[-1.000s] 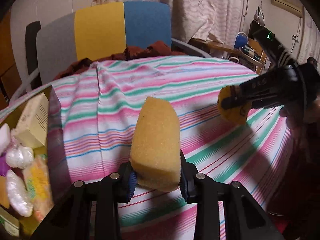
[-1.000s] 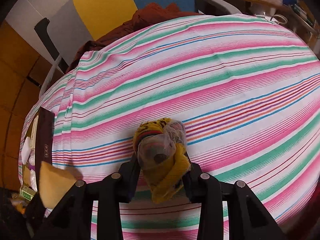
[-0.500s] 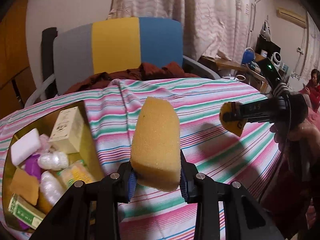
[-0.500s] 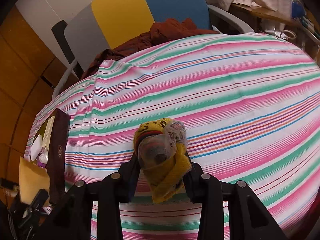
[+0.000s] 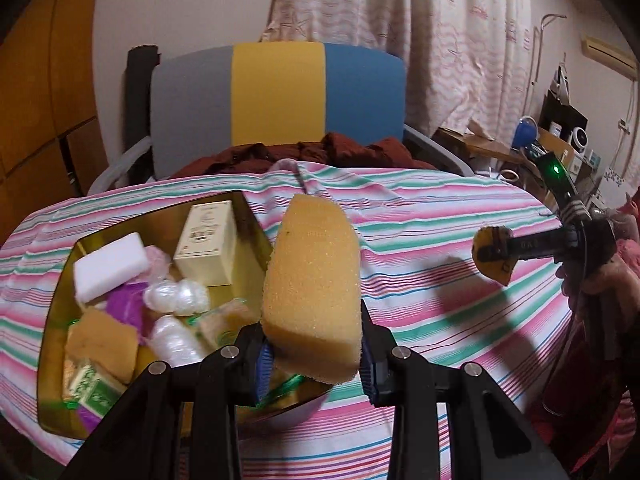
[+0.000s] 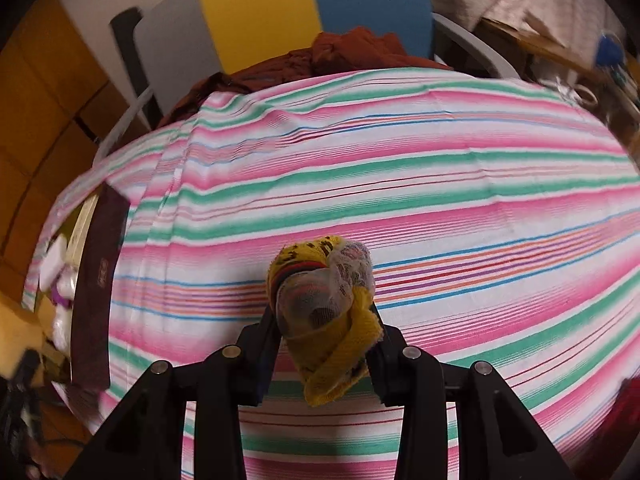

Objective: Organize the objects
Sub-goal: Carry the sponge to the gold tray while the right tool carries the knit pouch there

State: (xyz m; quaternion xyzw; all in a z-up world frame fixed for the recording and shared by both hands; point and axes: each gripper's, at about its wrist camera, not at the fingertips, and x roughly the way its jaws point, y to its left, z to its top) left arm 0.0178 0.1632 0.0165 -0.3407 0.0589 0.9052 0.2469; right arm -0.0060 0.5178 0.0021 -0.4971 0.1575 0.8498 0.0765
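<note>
My left gripper [image 5: 314, 360] is shut on a tall yellow sponge [image 5: 312, 292], held above the right edge of a gold-lined box [image 5: 56, 320]. The box holds a white block [image 5: 110, 270], a cream carton [image 5: 208, 244], wrapped white items [image 5: 176, 298] and other small packs. My right gripper [image 6: 324, 344] is shut on a yellow cloth bundle with white netting [image 6: 324, 300], above the striped tablecloth [image 6: 400, 184]. In the left wrist view the right gripper [image 5: 494, 254] hangs at the right with the bundle. The box's dark side [image 6: 98, 288] shows at the left of the right wrist view.
A chair with grey, yellow and blue back panels [image 5: 276, 92] stands behind the table, with dark red cloth [image 5: 312, 154] on its seat. A cluttered desk [image 5: 520, 148] and curtains [image 5: 400, 32] fill the back right. A hand [image 5: 592, 272] holds the right gripper.
The left gripper has swung left with the sponge, bringing the whole box into view beneath it. The right gripper has stayed above the cloth with its bundle, shifting slightly.
</note>
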